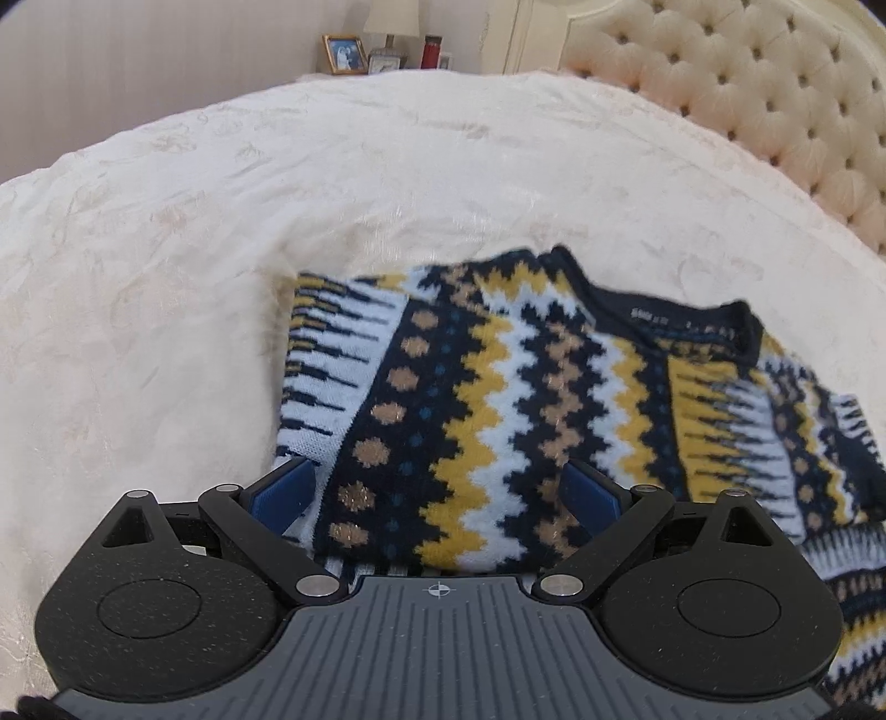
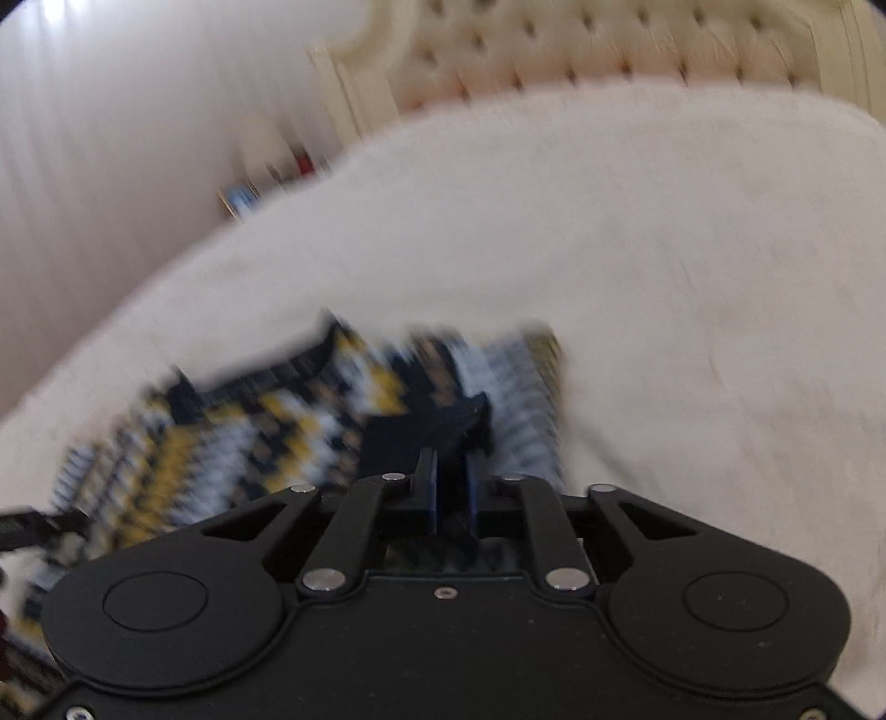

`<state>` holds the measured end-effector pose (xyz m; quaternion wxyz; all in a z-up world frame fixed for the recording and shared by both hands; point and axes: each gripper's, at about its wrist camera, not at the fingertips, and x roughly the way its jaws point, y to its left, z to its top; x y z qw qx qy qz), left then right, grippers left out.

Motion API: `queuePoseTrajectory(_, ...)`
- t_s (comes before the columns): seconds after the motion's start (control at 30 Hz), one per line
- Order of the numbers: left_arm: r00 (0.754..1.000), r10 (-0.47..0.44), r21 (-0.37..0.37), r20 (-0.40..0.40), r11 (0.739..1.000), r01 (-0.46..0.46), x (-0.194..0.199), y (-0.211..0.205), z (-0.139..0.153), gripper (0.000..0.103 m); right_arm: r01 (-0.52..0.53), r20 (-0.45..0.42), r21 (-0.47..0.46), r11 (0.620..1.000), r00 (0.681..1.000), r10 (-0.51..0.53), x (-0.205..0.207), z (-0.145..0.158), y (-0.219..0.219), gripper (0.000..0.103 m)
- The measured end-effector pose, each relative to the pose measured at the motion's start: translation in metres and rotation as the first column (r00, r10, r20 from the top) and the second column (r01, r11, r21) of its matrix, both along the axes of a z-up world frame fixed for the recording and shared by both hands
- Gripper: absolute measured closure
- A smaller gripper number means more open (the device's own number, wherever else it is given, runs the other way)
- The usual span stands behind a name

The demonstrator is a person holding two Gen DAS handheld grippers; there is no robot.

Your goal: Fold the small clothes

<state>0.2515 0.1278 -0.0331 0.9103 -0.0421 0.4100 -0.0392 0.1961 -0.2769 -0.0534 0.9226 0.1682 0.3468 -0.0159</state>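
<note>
A small knitted sweater (image 1: pixel 498 387) with navy, yellow, white and tan zigzag bands lies partly folded on a cream bedspread (image 1: pixel 221 221). Its dark neckline (image 1: pixel 692 321) faces the headboard. My left gripper (image 1: pixel 437 487) is open, its blue pads on either side of the folded near part of the sweater, close above it. In the blurred right wrist view the sweater (image 2: pixel 266 432) lies left and ahead. My right gripper (image 2: pixel 451 487) is shut on a dark navy edge of the sweater (image 2: pixel 426 432), which stands up between the pads.
A tufted cream headboard (image 1: pixel 747 99) runs along the far right of the bed and also shows in the right wrist view (image 2: pixel 609 50). A nightstand holds a framed photo (image 1: pixel 344 54), a lamp (image 1: pixel 392 22) and a red candle (image 1: pixel 432 51). The bedspread (image 2: pixel 692 277) spreads to the right.
</note>
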Motion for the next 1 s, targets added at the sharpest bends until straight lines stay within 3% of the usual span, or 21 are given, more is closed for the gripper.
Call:
queuePoseTrajectory(0.1, 1.000, -0.028, 0.051, -0.004, 0.998, 0.028, 0.000, -0.006, -0.002, 0.006, 0.009, -0.010, 0.013, 1.000, 1.000, -0.008, 0.003, -0.001, -0.002, 0.077)
queuePoseTrajectory(0.23, 1.000, -0.027, 0.054, -0.009, 0.998, 0.027, -0.001, -0.006, -0.003, 0.005, 0.004, 0.032, -0.005, 1.000, 0.999, -0.004, -0.001, 0.005, 0.002, 0.048)
queuePoseTrajectory(0.37, 1.000, -0.013, 0.035, -0.006, 0.999, 0.013, -0.003, -0.007, -0.007, 0.000, 0.023, 0.100, -0.045, 0.999, 0.995, -0.018, -0.008, 0.013, 0.007, 0.037)
queuePoseTrajectory(0.43, 1.000, -0.003, 0.050, 0.003, 0.999, 0.003, -0.005, -0.011, -0.007, 0.000, 0.042, 0.155, -0.061, 0.997, 0.987, -0.032, -0.013, 0.019, 0.007, 0.018)
queuePoseTrajectory(0.53, 1.000, 0.009, 0.062, -0.002, 0.998, -0.009, -0.006, -0.014, -0.007, 0.000, 0.060, 0.236, -0.077, 0.995, 0.971, -0.041, -0.019, 0.027, 0.008, 0.001)
queuePoseTrajectory(0.73, 1.000, -0.012, 0.097, -0.029, 0.995, 0.014, -0.005, -0.019, -0.005, 0.000, 0.132, 0.308, -0.149, 0.980, 0.948, -0.081, -0.020, 0.033, 0.018, 0.001)
queuePoseTrajectory(0.93, 0.999, -0.003, 0.103, -0.044, 0.995, 0.008, -0.007, -0.018, 0.003, 0.002, 0.220, 0.194, -0.237, 0.946, 0.965, -0.176, -0.015, 0.034, 0.032, 0.001)
queuePoseTrajectory(1.0, 0.999, 0.023, 0.124, -0.033, 0.992, -0.019, -0.012, -0.019, 0.011, 0.002, 0.226, 0.209, -0.246, 0.943, 0.962, -0.176, -0.022, 0.036, 0.032, 0.001)
